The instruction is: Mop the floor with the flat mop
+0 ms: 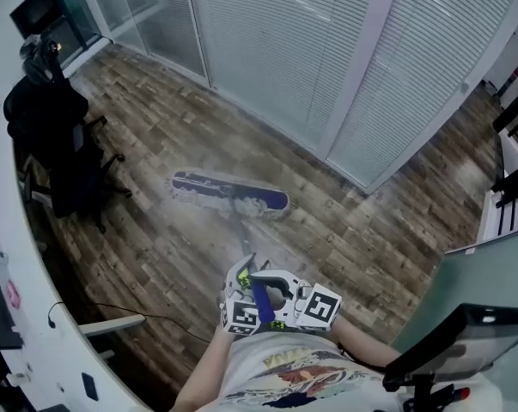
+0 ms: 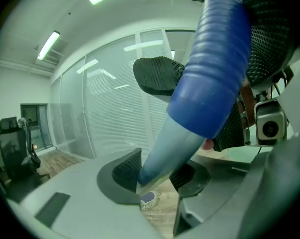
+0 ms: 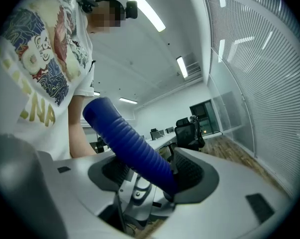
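Note:
The flat mop's blue head (image 1: 230,194) with its pale fringe lies flat on the wood floor, and its thin pole (image 1: 240,233) slants back to me. Both grippers hold the ribbed blue handle (image 1: 260,297) in front of my body. The left gripper (image 1: 246,283) is shut on the handle where the blue sleeve meets the pale pole (image 2: 169,148), with the pads of the left gripper (image 2: 157,176) on either side. The right gripper (image 1: 280,292) is shut on the blue sleeve (image 3: 135,148) higher up; in its own view the right gripper (image 3: 150,171) clamps it.
A black office chair (image 1: 61,144) stands at the left on the floor. A curved white desk (image 1: 18,299) runs along the left edge, with a cable (image 1: 130,312) on the floor beside it. A glass wall with blinds (image 1: 327,50) lies beyond the mop. A desk and monitor (image 1: 482,316) are at right.

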A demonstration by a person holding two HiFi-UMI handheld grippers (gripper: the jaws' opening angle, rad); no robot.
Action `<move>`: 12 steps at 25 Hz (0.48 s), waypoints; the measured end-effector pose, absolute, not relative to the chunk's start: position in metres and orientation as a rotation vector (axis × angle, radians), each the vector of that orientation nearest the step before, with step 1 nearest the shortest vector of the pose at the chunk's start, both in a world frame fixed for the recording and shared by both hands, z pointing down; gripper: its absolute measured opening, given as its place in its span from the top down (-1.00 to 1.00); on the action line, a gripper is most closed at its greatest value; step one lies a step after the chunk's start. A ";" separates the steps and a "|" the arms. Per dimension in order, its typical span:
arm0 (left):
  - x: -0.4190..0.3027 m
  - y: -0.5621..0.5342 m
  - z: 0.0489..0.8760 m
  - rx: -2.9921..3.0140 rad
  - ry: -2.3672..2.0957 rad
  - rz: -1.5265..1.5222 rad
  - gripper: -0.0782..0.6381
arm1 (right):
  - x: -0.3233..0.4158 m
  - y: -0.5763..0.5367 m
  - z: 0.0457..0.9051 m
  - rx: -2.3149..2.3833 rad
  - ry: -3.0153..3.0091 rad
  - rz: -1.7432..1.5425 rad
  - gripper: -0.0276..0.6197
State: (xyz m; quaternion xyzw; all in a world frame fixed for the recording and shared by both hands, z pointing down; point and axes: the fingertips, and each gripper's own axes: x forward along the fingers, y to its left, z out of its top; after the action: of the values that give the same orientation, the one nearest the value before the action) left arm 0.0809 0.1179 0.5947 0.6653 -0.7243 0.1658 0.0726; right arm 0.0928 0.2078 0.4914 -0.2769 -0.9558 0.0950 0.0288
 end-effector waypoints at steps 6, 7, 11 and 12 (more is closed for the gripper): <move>0.113 0.144 0.591 1.959 -2.194 0.468 0.45 | 0.127 0.234 0.487 -0.922 -2.950 0.331 0.10; 0.115 0.146 0.592 1.956 -2.198 0.473 0.45 | 0.129 0.236 0.487 -0.944 -2.952 0.313 0.10; 0.112 0.140 0.597 1.966 -2.202 0.515 0.45 | 0.125 0.232 0.492 -0.993 -2.948 0.293 0.09; 0.109 0.136 0.596 1.959 -2.207 0.497 0.45 | 0.123 0.228 0.491 -0.996 -2.953 0.297 0.09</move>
State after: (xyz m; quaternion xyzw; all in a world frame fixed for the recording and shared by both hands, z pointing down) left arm 0.1087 0.1361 0.5956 0.6527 -0.7356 0.1655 0.0744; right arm 0.1228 0.2276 0.4908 -0.3182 -0.9432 0.0950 0.0056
